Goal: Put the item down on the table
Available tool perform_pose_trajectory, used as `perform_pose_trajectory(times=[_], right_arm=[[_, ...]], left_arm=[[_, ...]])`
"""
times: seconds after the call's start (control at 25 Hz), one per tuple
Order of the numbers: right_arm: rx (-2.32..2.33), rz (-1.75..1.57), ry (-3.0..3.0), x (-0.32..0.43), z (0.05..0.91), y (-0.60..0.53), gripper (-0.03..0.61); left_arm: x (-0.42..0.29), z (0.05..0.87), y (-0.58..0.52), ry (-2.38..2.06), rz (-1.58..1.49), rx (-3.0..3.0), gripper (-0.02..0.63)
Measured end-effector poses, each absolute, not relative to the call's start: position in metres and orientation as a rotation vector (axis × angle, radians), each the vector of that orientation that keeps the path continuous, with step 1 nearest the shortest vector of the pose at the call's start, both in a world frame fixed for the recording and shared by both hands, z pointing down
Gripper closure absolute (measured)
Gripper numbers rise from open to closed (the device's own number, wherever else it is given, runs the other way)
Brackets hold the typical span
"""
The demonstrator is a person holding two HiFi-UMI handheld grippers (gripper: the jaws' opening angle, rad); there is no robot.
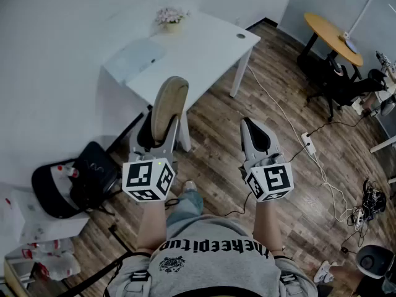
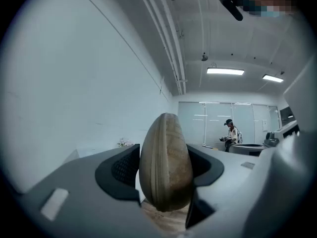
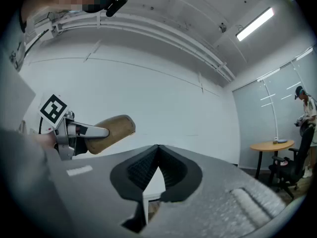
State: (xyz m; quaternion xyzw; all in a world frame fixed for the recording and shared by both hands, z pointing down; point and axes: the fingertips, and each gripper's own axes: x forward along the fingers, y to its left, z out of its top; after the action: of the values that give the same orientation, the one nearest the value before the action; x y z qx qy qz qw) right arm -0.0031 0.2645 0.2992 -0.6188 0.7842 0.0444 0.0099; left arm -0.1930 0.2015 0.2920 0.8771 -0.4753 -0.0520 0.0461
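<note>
Quick status: nothing's been put down yet, imo. The tan oval wooden piece [image 1: 170, 101] is clamped in the left tool [image 1: 162, 132], standing upright w/ its rounded end poking up above the jaws. It's held up in the air in front of the person, short of the white rectangular worktop [image 1: 204, 48], w/ brown plank floor showing below the tools. The right tool [image 1: 257, 138] is pinched closed at the tips w/ nothing in it, just hanging beside the left one.

So basically the whole job is left: get over to the worktop, lower the piece onto a bare patch, let the jaws go. Plenty of free surface there afaict, only a small pot of pale flowers [image 1: 170, 17] at the far end and a pale bluish sheet [image 1: 136, 57] on the left part.

Hard to make out:
- What the piece actually is. The left gripper view gets it edge-on, so it could be a board or a shallow dish, can't tell.
- Its lower end is buried between the jaws.
- In the head view the piece covers part of the worktop's near corner.
</note>
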Motion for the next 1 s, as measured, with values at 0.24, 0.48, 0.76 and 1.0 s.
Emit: perform_pose_trajectory(times=[0.24, 0.48, 0.76, 1.0], right_arm=[[-1.931, 0.140, 2.448, -0.009, 0.300, 0.259, 0.578], [-1.928, 0.132, 2.457, -0.013, 0.301, 0.247, 0.578], [-1.952, 0.140, 2.466, -0.016, 0.306, 0.215, 0.578], [-1.942, 0.120, 2.445, -0.015, 0.306, 0.175, 0.578]], left_arm=[[-0.198, 0.292, 0.197, -1.452, -0.163, 2.677, 0.331], [-0.200, 0.291, 0.186, -1.455, -0.157, 2.674, 0.331], [-0.202, 0.296, 0.153, -1.443, -0.139, 2.668, 0.331], [-0.199, 0.298, 0.113, -1.422, -0.130, 2.677, 0.331]])
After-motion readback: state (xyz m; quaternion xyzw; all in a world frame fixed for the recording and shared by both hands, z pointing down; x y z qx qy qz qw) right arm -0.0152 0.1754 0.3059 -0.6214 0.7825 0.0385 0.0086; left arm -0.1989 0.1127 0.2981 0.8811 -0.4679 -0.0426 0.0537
